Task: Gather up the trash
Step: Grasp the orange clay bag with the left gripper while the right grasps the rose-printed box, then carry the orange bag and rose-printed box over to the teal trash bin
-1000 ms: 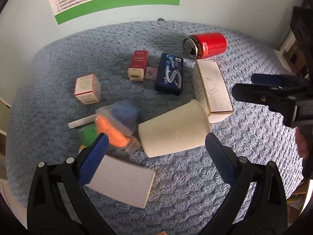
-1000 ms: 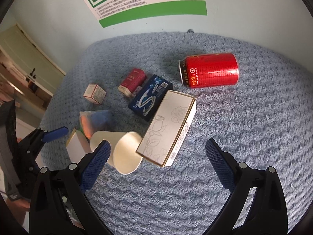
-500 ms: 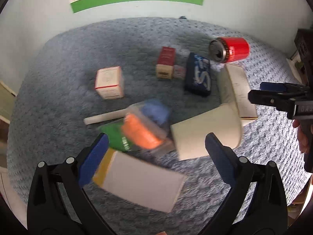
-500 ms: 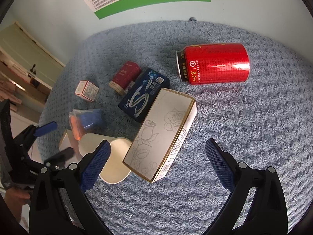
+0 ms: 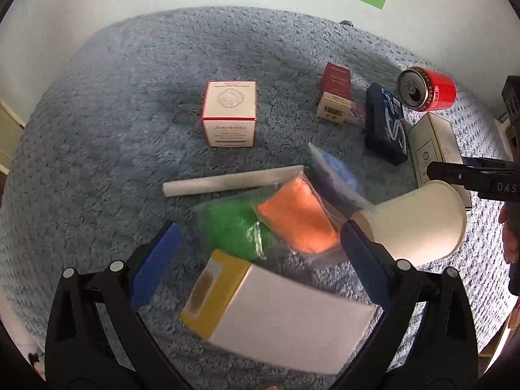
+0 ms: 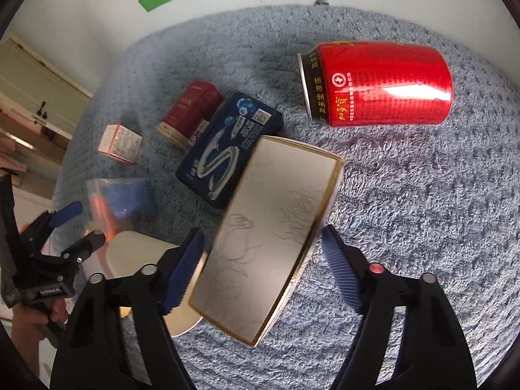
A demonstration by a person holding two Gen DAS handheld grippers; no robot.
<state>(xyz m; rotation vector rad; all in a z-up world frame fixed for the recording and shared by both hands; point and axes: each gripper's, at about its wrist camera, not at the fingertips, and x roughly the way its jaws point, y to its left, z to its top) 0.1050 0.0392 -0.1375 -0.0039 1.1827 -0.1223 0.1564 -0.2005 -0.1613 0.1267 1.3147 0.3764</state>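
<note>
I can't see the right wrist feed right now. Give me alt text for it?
The right gripper is closing around a white box with a gold rim and rose drawing, lying on a blue-grey fluffy cloth; the pads look not quite pressed on yet. Beyond it lie a red can on its side, a dark blue gum pack and a paper cup; the left gripper is at far left.

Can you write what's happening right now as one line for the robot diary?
task: collect trash | right tool: closing around rose box | left tool: open over yellow box | can: lying on rug

SHISEIDO on white box (image 5: 230, 117) (red-edged)
</note>
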